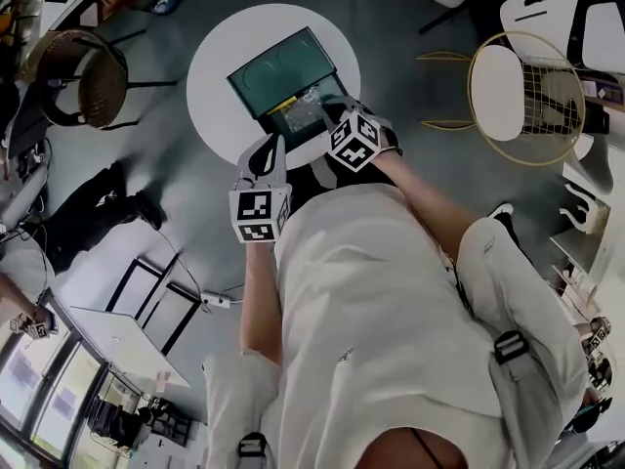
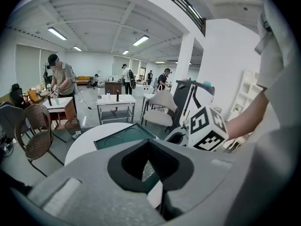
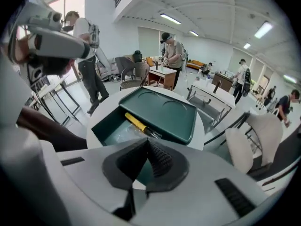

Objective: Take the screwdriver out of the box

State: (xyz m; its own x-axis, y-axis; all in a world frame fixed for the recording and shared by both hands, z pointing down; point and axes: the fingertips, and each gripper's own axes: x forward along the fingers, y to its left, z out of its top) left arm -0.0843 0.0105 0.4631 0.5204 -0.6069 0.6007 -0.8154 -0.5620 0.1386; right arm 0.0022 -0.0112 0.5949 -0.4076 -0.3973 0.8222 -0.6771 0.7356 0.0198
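left gripper [image 2: 148, 141] and right gripper [image 3: 147, 139] clenched empty by the open box [image 3: 170, 113], screwdriver [image 3: 136, 123] inside beside plastic [image 3: 123, 133].

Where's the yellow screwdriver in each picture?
Head view: screwdriver, a thin yellow streak in the box, upper middle.
Left gripper view: not seen; only the lid shows.
Right gripper view: middle, lying in the box beside the lid.
Shared landmark: the green lid.

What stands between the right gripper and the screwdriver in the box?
Nothing visible does. The lid lies open behind the box, and the screwdriver lies uncovered inside, near some clear plastic. The right gripper, shut, faces the box from its near side.
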